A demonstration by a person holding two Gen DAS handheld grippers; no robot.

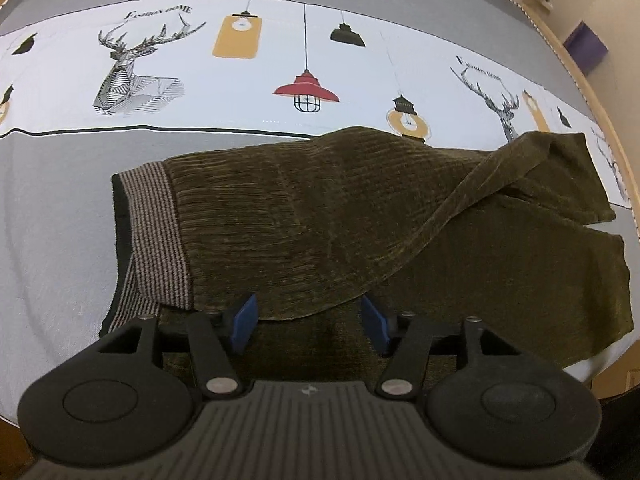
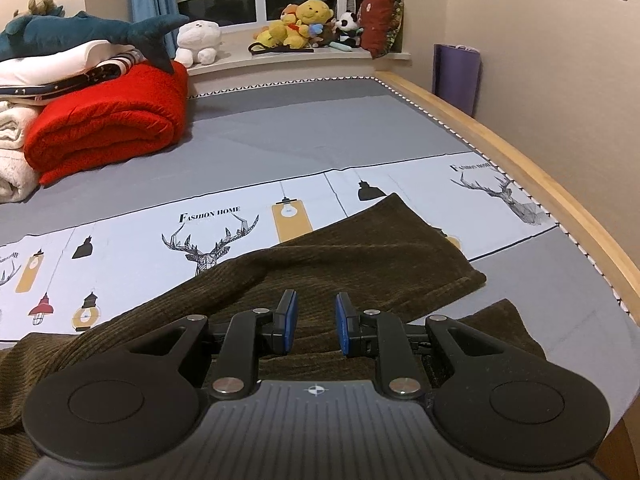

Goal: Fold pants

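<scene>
Grey bed sheet [image 1: 60, 208] with deer-and-lamp print band, wooden frame at edge. Brown corduroy pants [image 1: 320, 208] folded on bed, striped waistband [image 1: 156, 232] at left. Left tongs [image 1: 310, 322] wide apart over near fold edge, gripping nothing. Right tongs [image 2: 316, 322] narrowly parted above pant legs [image 2: 360, 256], nothing between pads. Red blanket [image 2: 108, 120] behind.

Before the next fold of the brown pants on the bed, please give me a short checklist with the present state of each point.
1. Left gripper open, nothing pinched: ok.
2. Right gripper free of cloth: ok; jaws apart, empty.
3. Pants folded lengthwise: ok.
4. Top layer flat: not ok; a ridge runs across.
5. Leg ends aligned: not ok; splayed.
6. Striped waistband edges matched: not ok; offset.
</scene>
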